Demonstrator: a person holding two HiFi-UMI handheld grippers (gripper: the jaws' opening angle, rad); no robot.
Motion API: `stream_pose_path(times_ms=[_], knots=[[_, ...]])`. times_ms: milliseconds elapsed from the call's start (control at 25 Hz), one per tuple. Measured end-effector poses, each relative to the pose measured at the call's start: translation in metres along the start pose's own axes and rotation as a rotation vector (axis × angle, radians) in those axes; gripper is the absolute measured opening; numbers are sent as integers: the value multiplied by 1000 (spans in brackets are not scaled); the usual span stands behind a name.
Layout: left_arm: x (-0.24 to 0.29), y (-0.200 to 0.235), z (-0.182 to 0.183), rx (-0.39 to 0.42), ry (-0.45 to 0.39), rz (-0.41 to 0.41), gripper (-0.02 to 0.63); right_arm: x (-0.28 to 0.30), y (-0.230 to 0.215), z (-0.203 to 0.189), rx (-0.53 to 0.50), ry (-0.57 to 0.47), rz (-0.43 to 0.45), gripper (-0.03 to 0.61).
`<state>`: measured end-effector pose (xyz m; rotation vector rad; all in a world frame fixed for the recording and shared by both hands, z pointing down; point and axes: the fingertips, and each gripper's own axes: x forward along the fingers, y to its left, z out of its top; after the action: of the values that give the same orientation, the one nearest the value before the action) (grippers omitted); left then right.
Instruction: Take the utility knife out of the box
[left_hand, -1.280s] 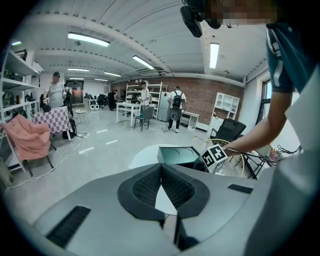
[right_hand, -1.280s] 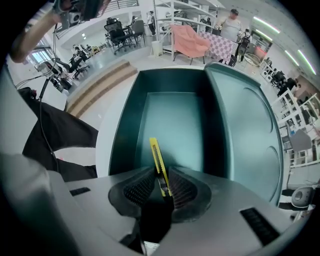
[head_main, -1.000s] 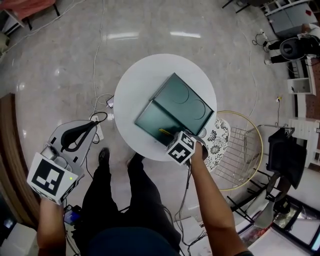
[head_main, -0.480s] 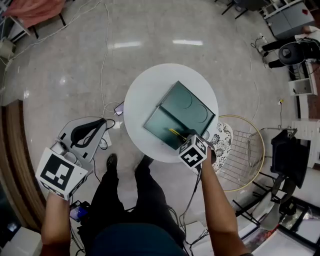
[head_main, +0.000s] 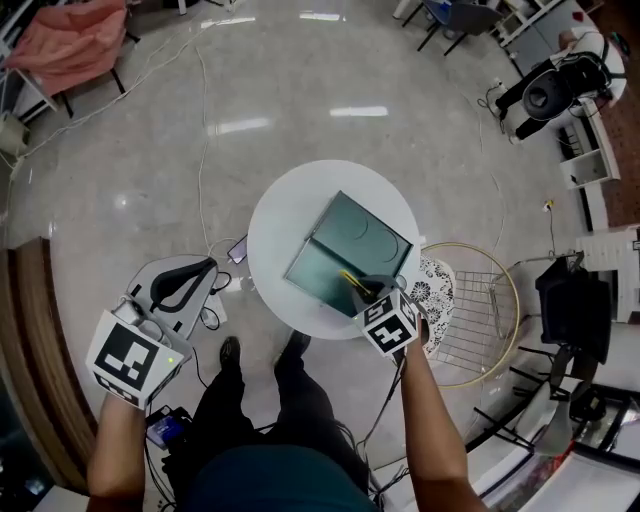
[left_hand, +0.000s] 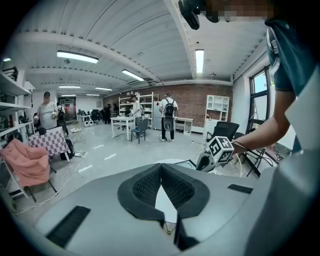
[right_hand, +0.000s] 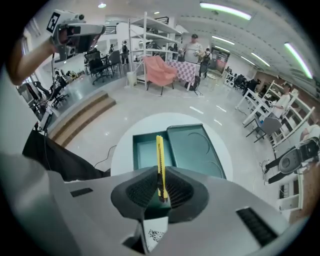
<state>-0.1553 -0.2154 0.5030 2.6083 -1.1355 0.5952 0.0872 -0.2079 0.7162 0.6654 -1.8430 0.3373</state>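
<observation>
A dark green box (head_main: 322, 270) lies open on the round white table (head_main: 283, 205), its lid (head_main: 368, 232) folded flat beside the tray. My right gripper (head_main: 366, 290) hovers over the tray's near corner, shut on a yellow utility knife (head_main: 352, 281). In the right gripper view the knife (right_hand: 159, 159) stands between the pads of the right gripper (right_hand: 161, 194) and points out over the box (right_hand: 145, 150). My left gripper (head_main: 196, 268) is off the table at the left, above the floor. Its pads meet in the left gripper view (left_hand: 161, 169), with nothing between them.
A round wire-framed rack (head_main: 478, 312) and a patterned cushion (head_main: 436, 284) stand right of the table. Cables and a phone (head_main: 238, 250) lie on the floor at its left. A black bag (head_main: 572, 298) sits far right, a pink-draped chair (head_main: 62, 42) far left. People stand in the distance.
The right gripper has stayed shut on the knife at the box's near corner. The table and box look smaller and further away in the head view. The left gripper stays at the left.
</observation>
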Motion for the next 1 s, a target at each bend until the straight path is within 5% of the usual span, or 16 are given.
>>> stream_pose_path(times_ms=[1000], knots=[[-59,-121,115,189,-110,-102,18,-252,14,2,334,-535,-167,67]])
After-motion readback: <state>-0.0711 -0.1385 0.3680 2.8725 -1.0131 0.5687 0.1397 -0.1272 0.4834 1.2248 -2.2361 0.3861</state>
